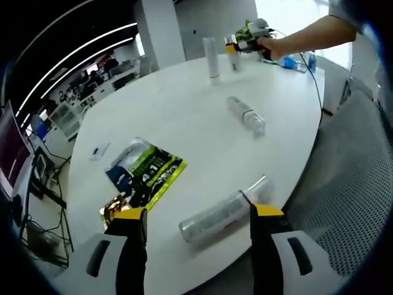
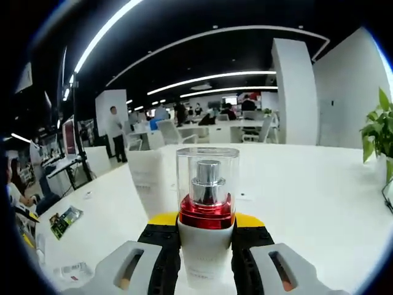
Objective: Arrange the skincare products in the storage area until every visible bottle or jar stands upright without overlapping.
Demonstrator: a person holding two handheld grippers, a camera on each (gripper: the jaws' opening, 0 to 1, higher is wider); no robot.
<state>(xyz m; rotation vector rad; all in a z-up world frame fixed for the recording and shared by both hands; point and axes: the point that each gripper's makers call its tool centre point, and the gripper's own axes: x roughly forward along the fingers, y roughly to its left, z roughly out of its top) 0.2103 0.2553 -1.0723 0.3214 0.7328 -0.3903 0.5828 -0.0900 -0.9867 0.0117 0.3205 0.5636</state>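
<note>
Left gripper view: spread jaws over lying bottle (image 1: 224,214), foil packets (image 1: 144,175) beside; right jaws pinching, seemingly, pump bottle (image 2: 207,215).

Two bottles (image 1: 224,215) (image 1: 245,115) lie on the bench (image 1: 184,117); a packet (image 1: 144,172) lies left; a tall bottle (image 1: 211,57) stands behind.

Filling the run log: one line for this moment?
right gripper: shut on pump bottle | left gripper: open over lying tube | clear bottle: lying

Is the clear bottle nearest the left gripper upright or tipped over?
Tipped over. The clear bottle lies lengthwise on the white table, between the open left gripper's jaws.
</note>
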